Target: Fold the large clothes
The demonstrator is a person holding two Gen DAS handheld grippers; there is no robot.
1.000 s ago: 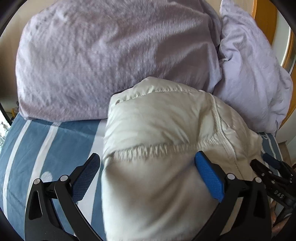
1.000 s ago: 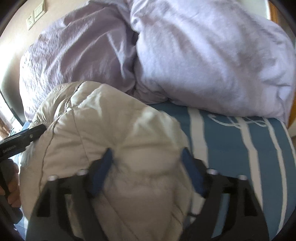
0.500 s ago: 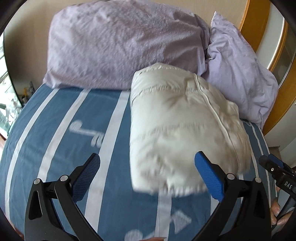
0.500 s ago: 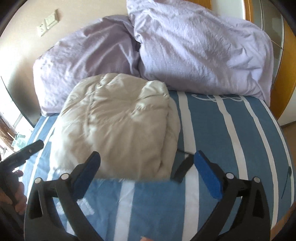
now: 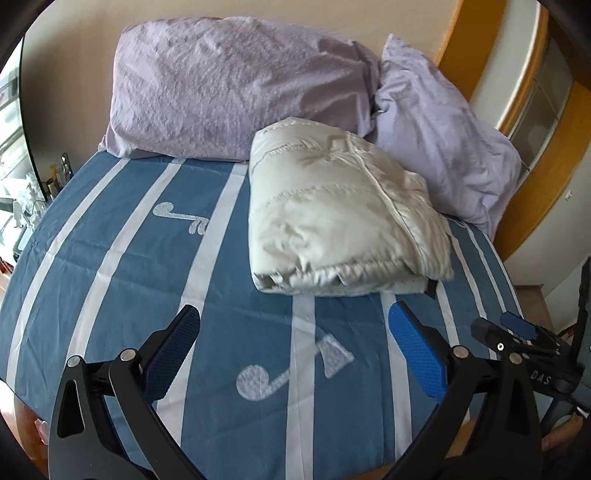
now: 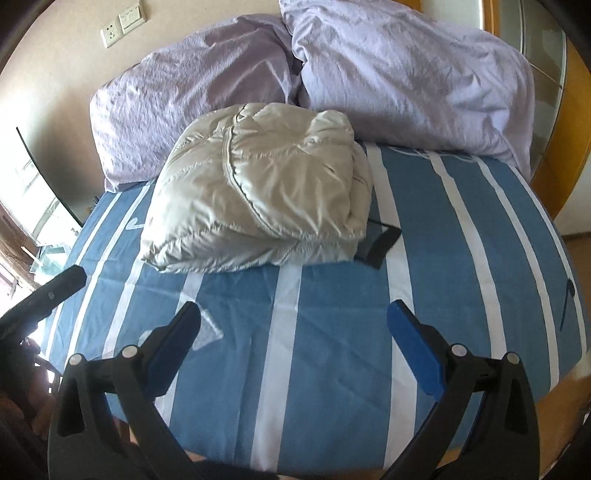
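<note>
left tongs (image 5: 293, 350) and right tongs (image 6: 293, 350) both spread wide, empty

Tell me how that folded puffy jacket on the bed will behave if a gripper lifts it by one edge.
The folded puffy jacket would probably flop open: its layers lie loose at the near edge, with nothing holding the fold. Its shiny shell looks slippery, so pads may slide off a thin pinch. It looks padded and airy, so likely light for its bulk and squashy under pressure.

Ahead of the jaws: 1 folded jacket (image 5: 340, 214), 2 lilac pillows (image 5: 236, 92) (image 5: 443, 136), 1 striped bedsheet (image 5: 122, 254), 1 wall socket plate (image 6: 112, 34).
</note>
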